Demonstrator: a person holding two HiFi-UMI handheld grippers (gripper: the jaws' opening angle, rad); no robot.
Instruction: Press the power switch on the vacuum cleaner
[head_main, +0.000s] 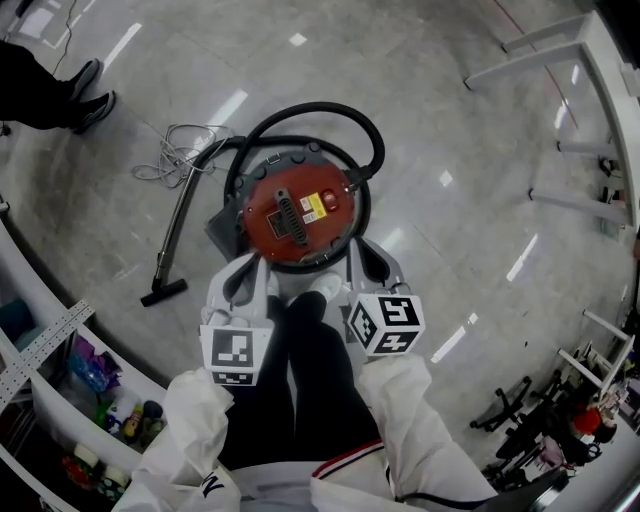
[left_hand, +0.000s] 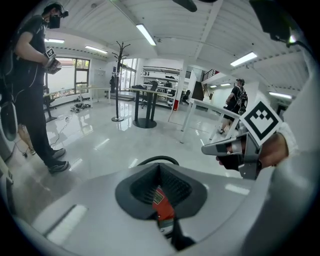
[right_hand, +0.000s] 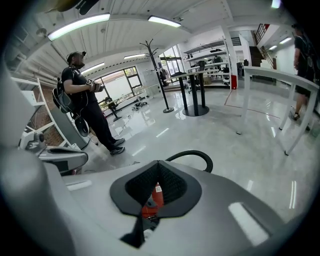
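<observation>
Standing on the floor (head_main: 450, 120) below the left gripper (left_hand: 160, 166) and right gripper (right_hand: 157, 164), both with jaws together and empty, the vacuum (head_main: 300, 215) looks heavy and rigid, so its switch, likely on top, should take a firm closed-tip press.

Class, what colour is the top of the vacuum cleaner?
The top is red, ringed in black; the head view shows it best.

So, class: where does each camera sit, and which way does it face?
Head view: on the head, facing steeply down at the vacuum cleaner; left gripper, right gripper, sleeves show.
Left gripper view: on the left gripper, facing across the hall; right gripper at right.
Right gripper view: on the right gripper, facing likewise; left gripper at left.
Shared: the black hose.
</observation>
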